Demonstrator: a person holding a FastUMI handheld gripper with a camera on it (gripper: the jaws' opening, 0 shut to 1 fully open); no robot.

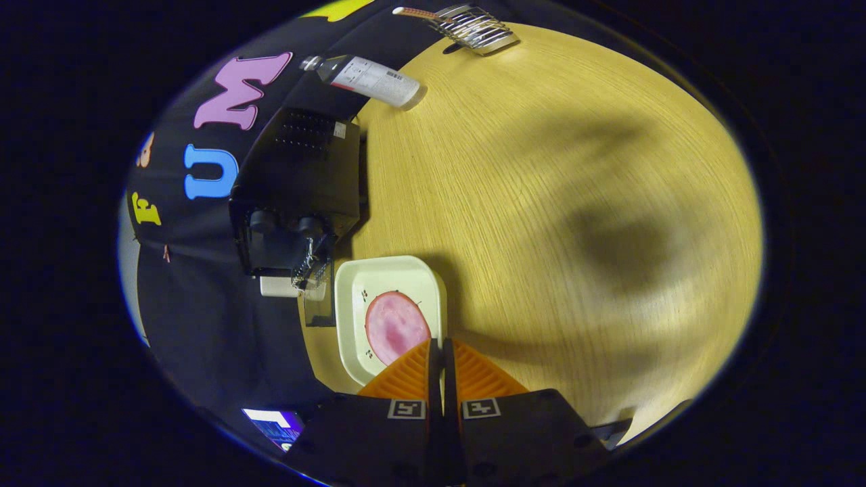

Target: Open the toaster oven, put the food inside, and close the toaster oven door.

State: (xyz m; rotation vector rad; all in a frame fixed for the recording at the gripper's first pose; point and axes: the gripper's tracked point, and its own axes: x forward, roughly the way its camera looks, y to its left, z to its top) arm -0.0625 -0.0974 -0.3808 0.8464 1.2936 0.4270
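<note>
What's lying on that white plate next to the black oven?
A round pink slice of meat lies on the white plate, just ahead of the tongs, whose fingers are closed together. Their tips cover the slice's near edge and that part of the plate.

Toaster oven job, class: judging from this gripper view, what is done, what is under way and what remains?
Done: the toaster oven door looks swung open. Under way: the gripper, fingers closed together and holding nothing, hovers over the white plate beside the ham slice. Left: pick up the ham, place it inside, close the door.
</note>
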